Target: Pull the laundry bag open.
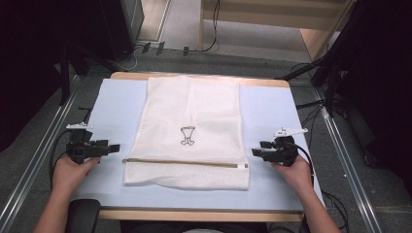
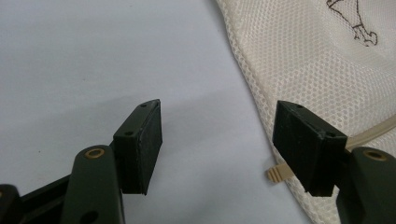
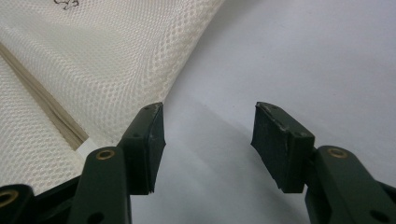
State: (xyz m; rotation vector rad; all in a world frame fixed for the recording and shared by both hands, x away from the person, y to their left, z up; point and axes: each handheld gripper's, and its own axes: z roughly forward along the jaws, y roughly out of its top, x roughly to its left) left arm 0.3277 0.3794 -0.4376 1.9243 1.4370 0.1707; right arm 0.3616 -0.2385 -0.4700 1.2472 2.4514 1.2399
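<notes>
Two grippers low over pale blue table cover (image 1: pixel 116 104), one at each side of white mesh laundry bag (image 1: pixel 192 111). Left gripper (image 1: pixel 112 147), jaws apart, empty, just beside bag's left edge at beige zipper (image 1: pixel 180 162). Bag flat at centre, zipper closed across near part, small printed figure (image 1: pixel 187 135) mid-panel. Right gripper (image 1: pixel 256 152), jaws apart, empty, just beside bag's right edge.

I see a cream mesh laundry bag (image 1: pixel 189 131) lying flat in the middle of the surface, running from its far edge toward the near edge. Its tan zipper (image 1: pixel 182 162) is closed near the bottom, with a small dark emblem (image 1: pixel 187 135) printed mid-bag.
</notes>
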